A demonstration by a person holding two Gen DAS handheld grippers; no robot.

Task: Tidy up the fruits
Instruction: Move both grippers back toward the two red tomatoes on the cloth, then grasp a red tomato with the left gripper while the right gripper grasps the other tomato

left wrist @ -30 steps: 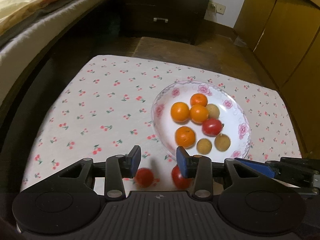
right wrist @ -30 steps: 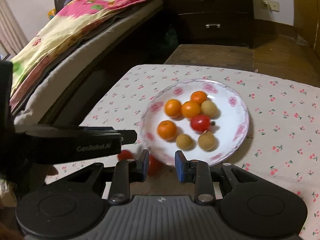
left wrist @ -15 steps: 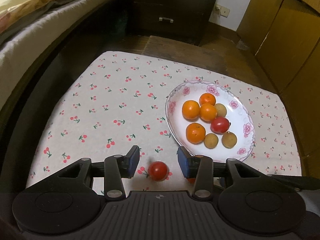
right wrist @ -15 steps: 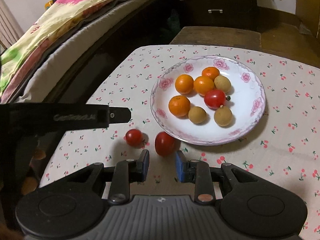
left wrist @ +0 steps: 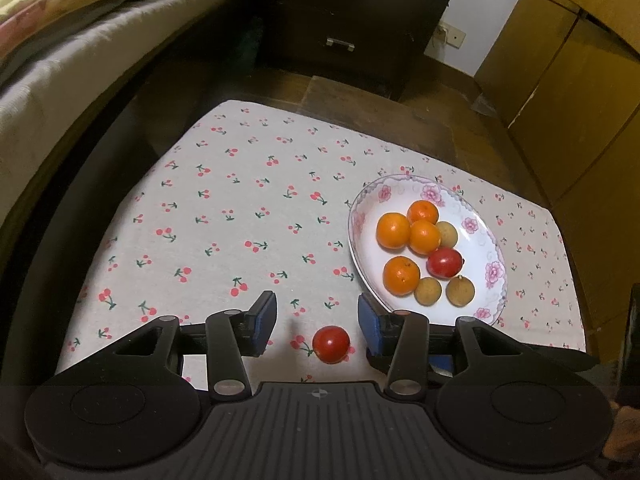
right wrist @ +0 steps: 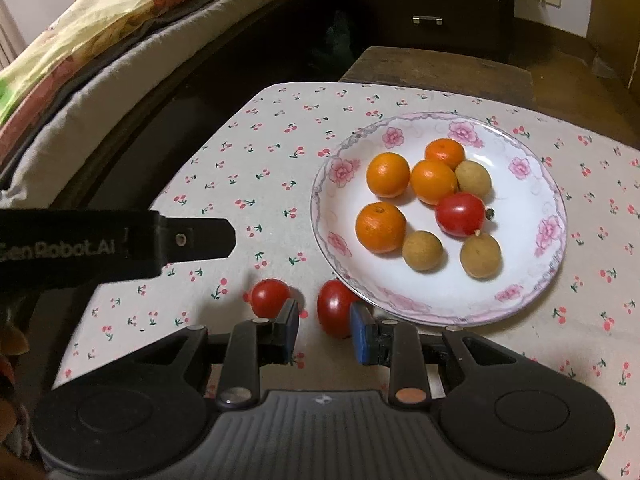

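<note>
My left tool (left wrist: 317,320) hangs over the near edge of the desk (left wrist: 248,208), its cherry-print cloth under everything. Its jaws have just been opening and stand apart, with a small red tomato (left wrist: 331,344) lying on the cloth between them, nearer the right pad, touched by neither.

My right tool (right wrist: 325,330) has its jaws only a little apart. A second tomato (right wrist: 335,314) sits on the cloth in that gap, close against the right pad; I cannot tell whether the pads press on it. From this view the first tomato lies just to the left, beyond the left pad, and the left tool's finger reaches in from the left edge.

The flowered plate (right wrist: 554,204) stands on the right part of the desk, the second tomato tucked against its near-left rim. In it lie four oranges (right wrist: 380,227), three brown longans (right wrist: 422,251) and one red tomato.
</note>
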